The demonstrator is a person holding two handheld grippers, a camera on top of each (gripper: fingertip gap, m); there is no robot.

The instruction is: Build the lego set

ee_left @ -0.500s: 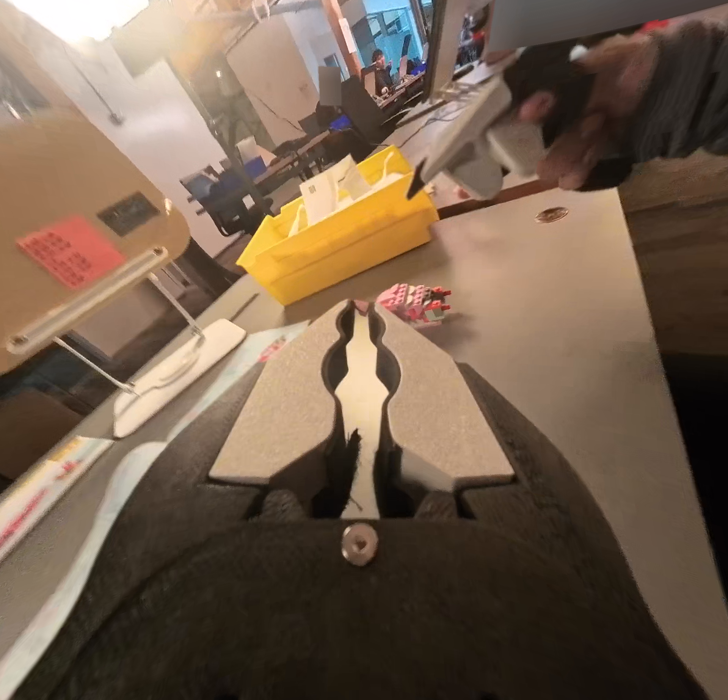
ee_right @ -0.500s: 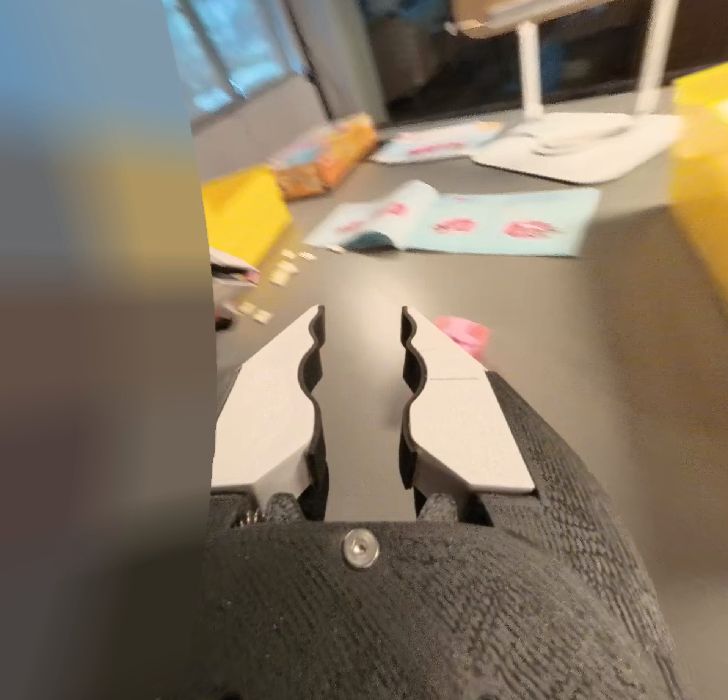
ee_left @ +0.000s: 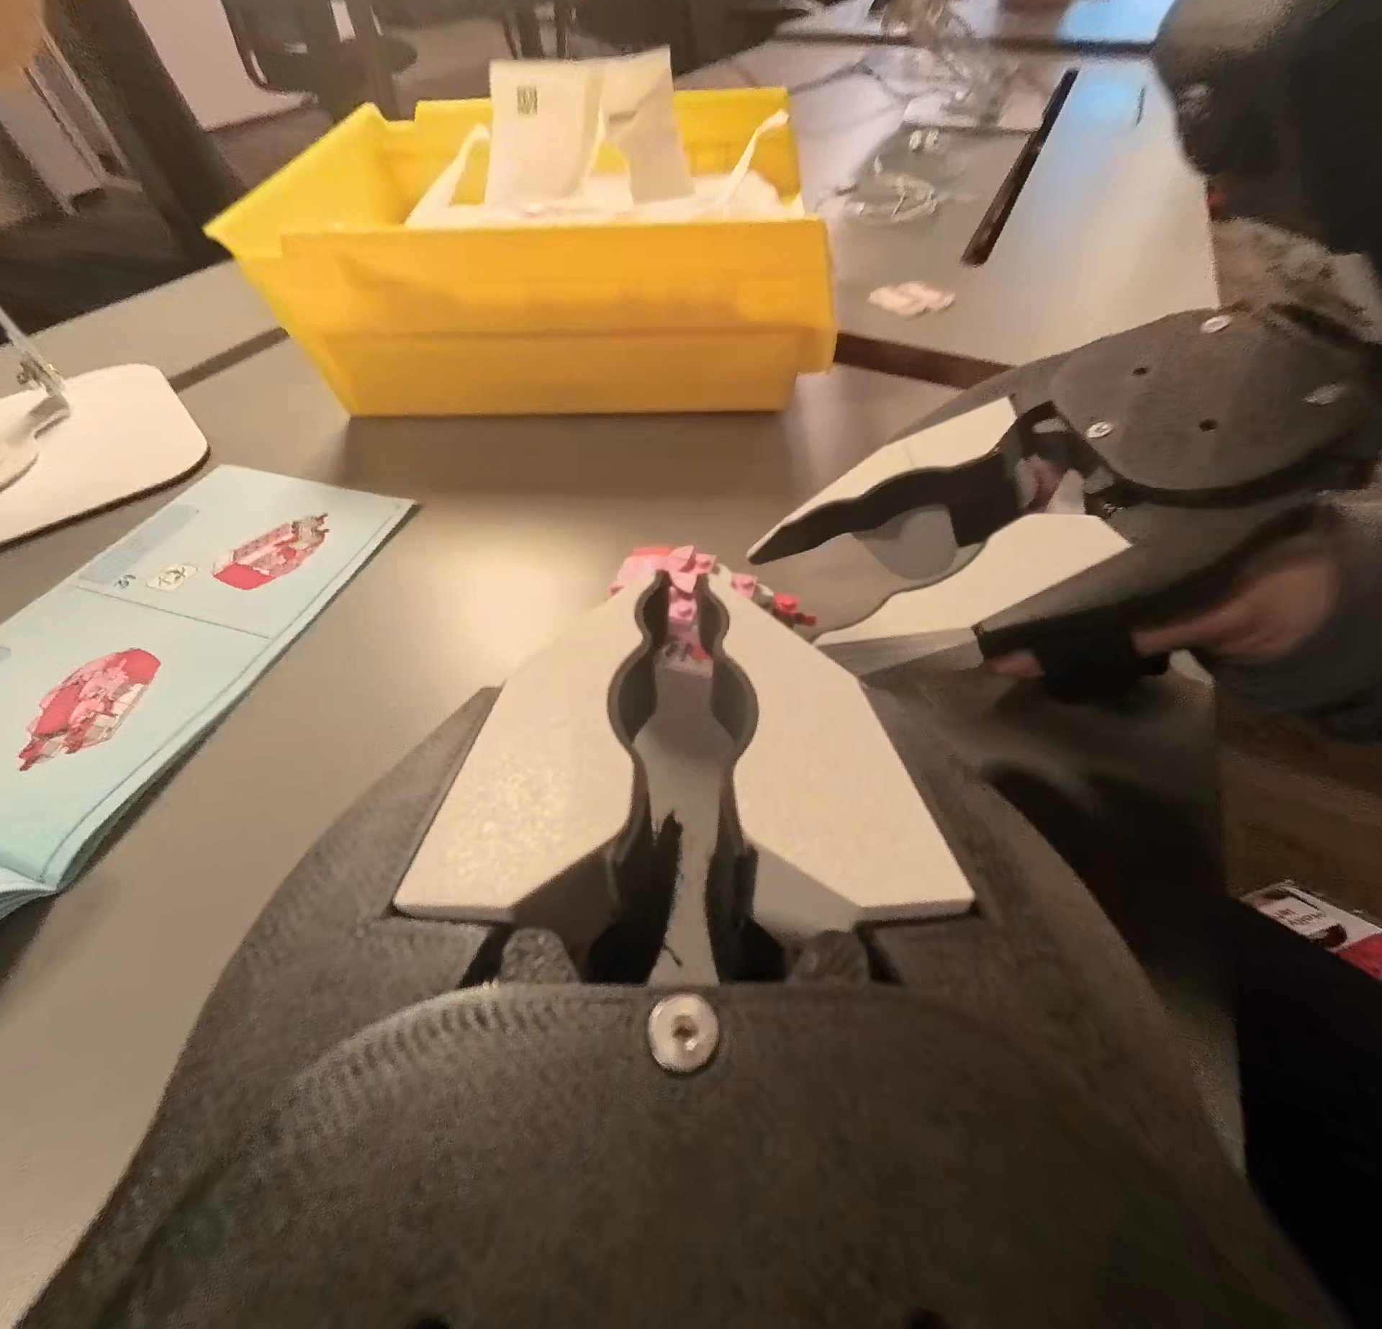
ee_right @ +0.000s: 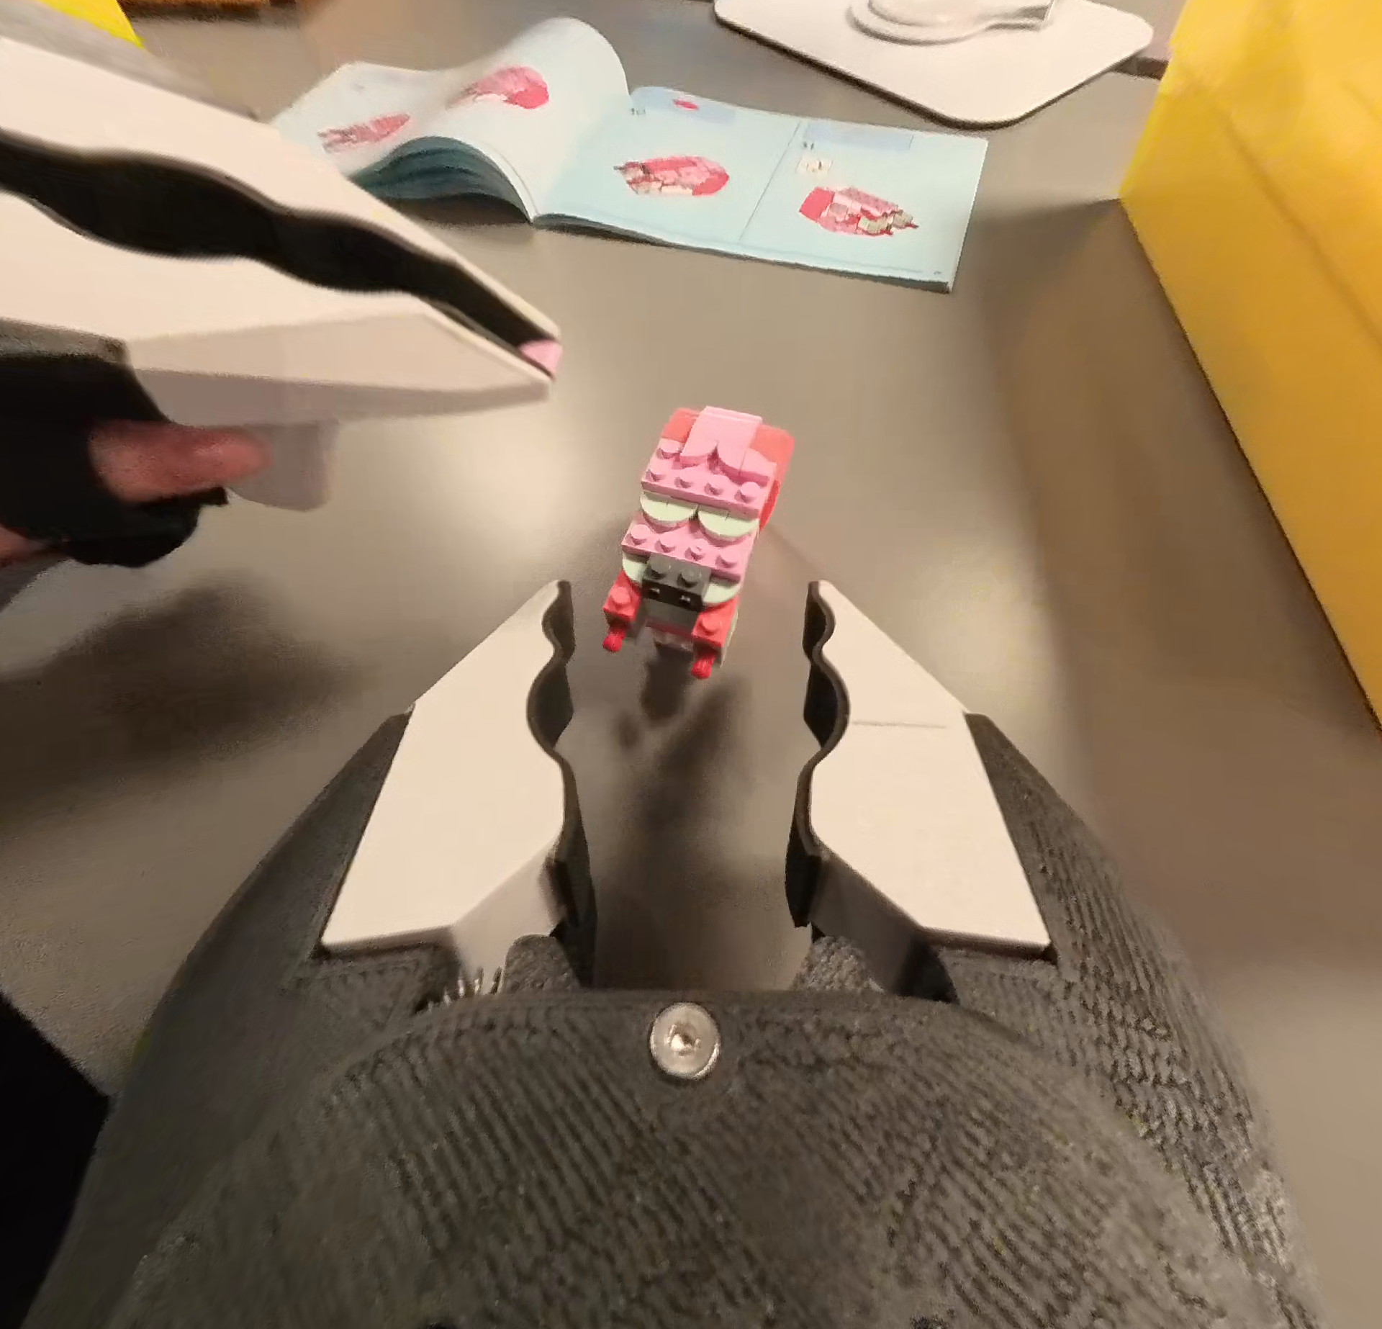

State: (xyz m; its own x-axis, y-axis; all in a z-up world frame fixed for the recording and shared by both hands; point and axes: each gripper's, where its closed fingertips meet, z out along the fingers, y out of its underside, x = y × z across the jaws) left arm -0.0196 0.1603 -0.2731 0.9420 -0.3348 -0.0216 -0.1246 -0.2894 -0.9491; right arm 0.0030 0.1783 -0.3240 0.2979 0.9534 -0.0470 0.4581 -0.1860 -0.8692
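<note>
A small brick model [ee_right: 699, 530], pink and red with pale green and grey parts, stands on the grey table [ee_right: 935, 470]. My right gripper [ee_right: 684, 590] is open. Its fingertips sit on either side of the model's near end without touching it. My left gripper [ee_left: 684, 579] is shut on a small pink brick [ee_right: 540, 354] at its tips. It hovers just short of the model [ee_left: 636, 567], up and to the left in the right wrist view [ee_right: 542, 358]. The open right gripper [ee_left: 785, 597] also shows in the left wrist view, right of the model.
A yellow bin [ee_left: 553, 306] holding white bags stands behind the model and fills the right edge of the right wrist view [ee_right: 1271, 246]. An open light-blue booklet [ee_left: 149, 620] [ee_right: 748, 171] and a white stand base [ee_left: 97, 433] lie to the left. Gloved hands [ee_left: 1084, 650] hold the grippers. One gripper's finger ends stand about 6 centimetres off the other's.
My right jaws have opened wider and come down around the model's near end. My left gripper has moved in close to the model, still shut on the pink brick.
</note>
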